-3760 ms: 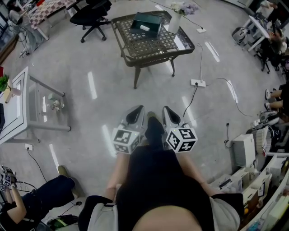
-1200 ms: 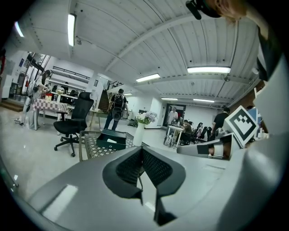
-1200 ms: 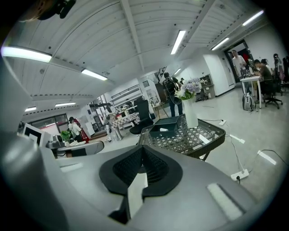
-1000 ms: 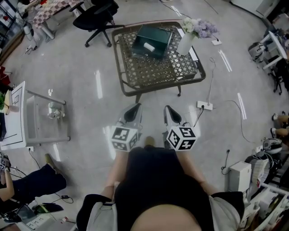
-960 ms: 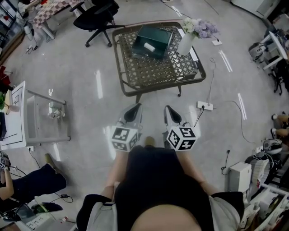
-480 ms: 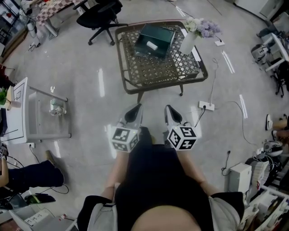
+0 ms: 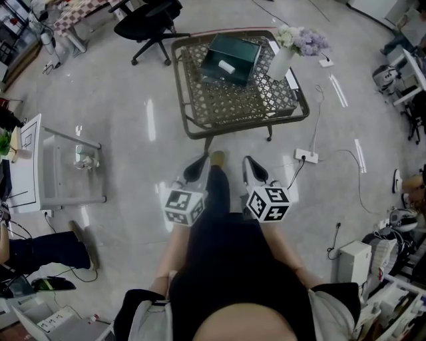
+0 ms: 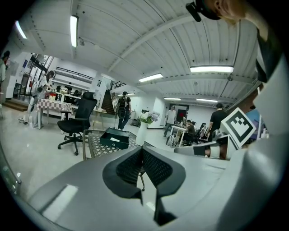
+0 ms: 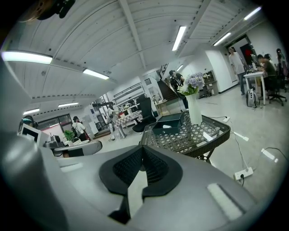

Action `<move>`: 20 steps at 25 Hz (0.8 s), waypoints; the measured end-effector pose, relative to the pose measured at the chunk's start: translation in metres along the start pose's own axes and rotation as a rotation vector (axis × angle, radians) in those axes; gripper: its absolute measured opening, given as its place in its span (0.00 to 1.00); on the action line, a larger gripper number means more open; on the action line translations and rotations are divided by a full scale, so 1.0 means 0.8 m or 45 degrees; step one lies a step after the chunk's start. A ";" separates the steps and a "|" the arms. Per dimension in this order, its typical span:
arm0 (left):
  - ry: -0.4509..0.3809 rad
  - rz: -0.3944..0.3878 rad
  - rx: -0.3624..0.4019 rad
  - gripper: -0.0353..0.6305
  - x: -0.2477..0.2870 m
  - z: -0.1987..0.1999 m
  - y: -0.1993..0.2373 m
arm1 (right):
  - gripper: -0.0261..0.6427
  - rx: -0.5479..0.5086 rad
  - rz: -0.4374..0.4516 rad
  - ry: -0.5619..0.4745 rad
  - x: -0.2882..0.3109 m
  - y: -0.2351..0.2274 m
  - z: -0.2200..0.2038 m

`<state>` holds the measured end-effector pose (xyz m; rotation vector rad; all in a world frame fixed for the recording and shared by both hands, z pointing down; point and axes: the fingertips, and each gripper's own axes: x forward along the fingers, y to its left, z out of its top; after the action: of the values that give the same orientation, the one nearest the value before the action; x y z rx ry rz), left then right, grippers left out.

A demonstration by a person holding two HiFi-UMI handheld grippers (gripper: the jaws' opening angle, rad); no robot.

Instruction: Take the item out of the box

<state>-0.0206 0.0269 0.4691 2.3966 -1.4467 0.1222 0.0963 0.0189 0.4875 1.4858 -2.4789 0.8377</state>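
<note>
A dark green open box [image 7: 231,56] sits on a brown lattice table [image 7: 226,100], with a small white item [image 7: 227,66] inside it. The box also shows far ahead in the left gripper view [image 8: 114,136] and the right gripper view [image 9: 168,123]. Both grippers are held low in front of my body, well short of the table. The left gripper [image 7: 199,161] [image 8: 142,151] is shut with nothing in it. The right gripper [image 7: 247,162] [image 9: 142,149] is shut and empty too.
A white vase of flowers [image 7: 286,56] stands on the table's right side. A black office chair [image 7: 150,16] is behind the table, and a white glass side table [image 7: 40,160] is at the left. A power strip with cables [image 7: 307,157] lies on the floor at the right. People stand and sit around the room.
The table and box have drawn closer in the head view as I walk toward them, and one foot has stepped forward between the grippers. Both grippers stay shut and level.
</note>
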 end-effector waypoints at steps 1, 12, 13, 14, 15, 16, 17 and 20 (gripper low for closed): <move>0.001 -0.003 0.002 0.06 0.003 0.002 0.001 | 0.04 0.002 -0.003 0.000 0.003 -0.002 0.002; 0.014 -0.021 -0.001 0.06 0.054 0.020 0.024 | 0.04 0.007 -0.013 0.009 0.045 -0.020 0.030; 0.015 -0.021 -0.002 0.06 0.060 0.021 0.026 | 0.04 0.008 -0.012 0.011 0.050 -0.023 0.033; 0.016 -0.022 -0.003 0.06 0.066 0.023 0.028 | 0.04 0.009 -0.012 0.012 0.054 -0.025 0.036; 0.016 -0.022 -0.004 0.06 0.071 0.026 0.031 | 0.04 0.011 -0.012 0.013 0.059 -0.027 0.040; 0.018 -0.023 -0.006 0.06 0.077 0.028 0.033 | 0.04 0.012 -0.012 0.015 0.064 -0.030 0.043; 0.019 -0.024 -0.008 0.06 0.083 0.030 0.035 | 0.04 0.014 -0.013 0.017 0.069 -0.032 0.047; 0.023 -0.024 -0.010 0.06 0.100 0.041 0.043 | 0.04 0.022 -0.015 0.018 0.084 -0.039 0.061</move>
<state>-0.0153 -0.0656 0.4663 2.3958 -1.4136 0.1330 0.0969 -0.0696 0.4846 1.4932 -2.4568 0.8661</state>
